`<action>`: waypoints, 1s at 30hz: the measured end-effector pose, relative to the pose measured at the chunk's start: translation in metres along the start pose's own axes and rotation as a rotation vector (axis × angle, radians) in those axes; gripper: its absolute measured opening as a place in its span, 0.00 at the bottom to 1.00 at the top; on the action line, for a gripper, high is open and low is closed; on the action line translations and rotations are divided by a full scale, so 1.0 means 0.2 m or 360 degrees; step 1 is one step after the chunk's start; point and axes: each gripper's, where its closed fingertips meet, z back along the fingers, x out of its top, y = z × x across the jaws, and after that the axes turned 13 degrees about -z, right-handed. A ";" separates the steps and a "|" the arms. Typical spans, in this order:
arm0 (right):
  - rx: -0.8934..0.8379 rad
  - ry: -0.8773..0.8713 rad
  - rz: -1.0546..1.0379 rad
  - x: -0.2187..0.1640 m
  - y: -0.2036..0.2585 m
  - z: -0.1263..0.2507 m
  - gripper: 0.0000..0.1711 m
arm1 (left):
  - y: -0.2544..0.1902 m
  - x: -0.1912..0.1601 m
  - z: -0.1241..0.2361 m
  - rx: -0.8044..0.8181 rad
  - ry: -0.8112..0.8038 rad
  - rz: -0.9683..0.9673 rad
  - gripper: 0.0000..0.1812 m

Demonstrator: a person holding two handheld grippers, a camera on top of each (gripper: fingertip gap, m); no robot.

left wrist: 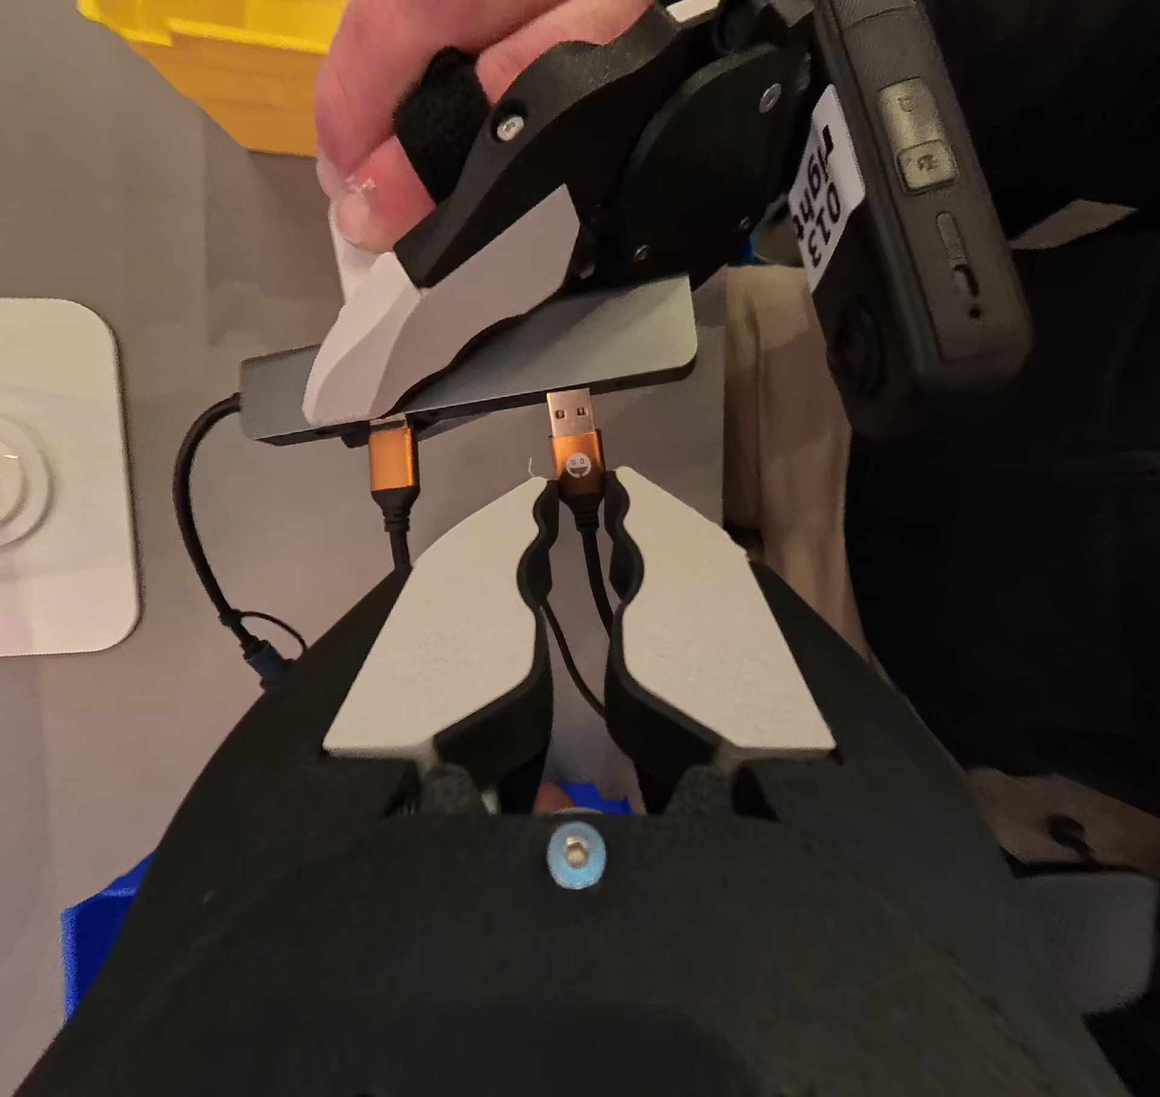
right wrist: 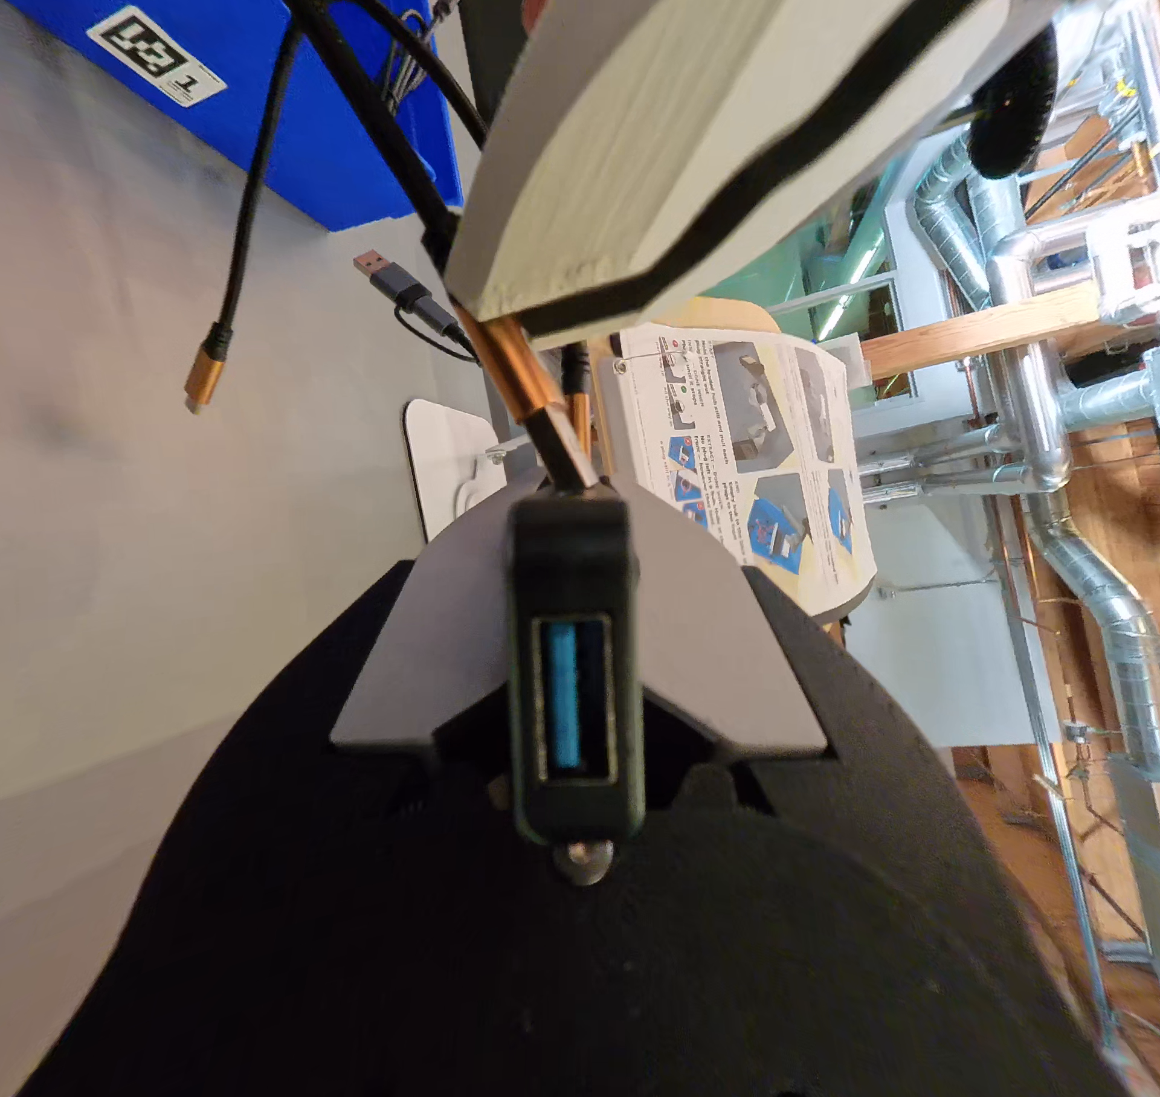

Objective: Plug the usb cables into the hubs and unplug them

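In the left wrist view my left gripper [left wrist: 580, 478] is shut on an orange USB-A plug [left wrist: 574, 452]. The plug's metal end shows bare, with its tip at the edge of a grey hub [left wrist: 584, 345]. A second orange plug [left wrist: 392, 458] sits in the hub further left. My right gripper [right wrist: 574, 496] is shut on the hub [right wrist: 574, 696], whose end face with a blue port faces that camera. It also shows in the left wrist view [left wrist: 376, 351], clamping the hub from above, held by a hand [left wrist: 452, 50].
The hub's own black cable [left wrist: 191, 502] loops down to an adapter [right wrist: 402, 288]. A loose orange-tipped cable [right wrist: 207, 370] hangs from a blue bin [right wrist: 220, 63]. A yellow bin [left wrist: 207, 31], a white plate [left wrist: 56, 477] and an instruction sheet [right wrist: 741, 439] are nearby. Spacing between my two grippers at the tips: around 8 cm.
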 end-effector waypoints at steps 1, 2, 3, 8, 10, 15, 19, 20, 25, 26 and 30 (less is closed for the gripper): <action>-0.0002 0.0008 -0.0006 -0.01 -0.01 0.00 0.07 | 0.02 0.01 0.00 0.0060 -0.0017 -0.0017 0.08; 0.0002 0.0012 -0.0014 -0.02 -0.01 0.00 0.07 | 0.02 0.01 0.01 0.0108 -0.0033 -0.0031 0.08; 0.0015 0.0008 -0.0039 -0.02 -0.01 0.00 0.07 | 0.03 0.01 0.01 0.0160 -0.0027 -0.0066 0.08; 0.0115 0.0007 -0.0149 -0.04 0.03 -0.01 0.07 | 0.09 -0.01 0.01 0.0586 0.0125 -0.0329 0.08; 0.0166 0.0005 -0.0200 -0.05 0.04 0.00 0.07 | 0.12 -0.01 0.02 0.0815 0.0218 -0.0499 0.08; 0.0247 -0.0017 -0.0374 -0.05 0.03 0.01 0.07 | 0.17 0.03 0.08 0.1466 0.0475 -0.1028 0.08; 0.0322 -0.0039 -0.0491 -0.04 0.03 0.02 0.06 | 0.19 0.05 0.08 0.1838 0.0616 -0.1322 0.08; 0.0351 -0.0034 -0.0537 -0.03 0.03 0.03 0.06 | 0.21 0.06 0.09 0.1908 0.0644 -0.1369 0.08; 0.0510 -0.0017 -0.0740 -0.03 0.06 0.03 0.06 | 0.22 0.09 0.12 0.2101 0.0652 -0.1495 0.08; 0.0574 -0.0008 -0.0807 -0.03 0.08 0.03 0.06 | 0.22 0.11 0.13 0.2145 0.0625 -0.1547 0.08; 0.0712 -0.0002 -0.0978 -0.03 0.12 0.04 0.07 | 0.21 0.14 0.13 0.2237 0.0670 -0.1750 0.08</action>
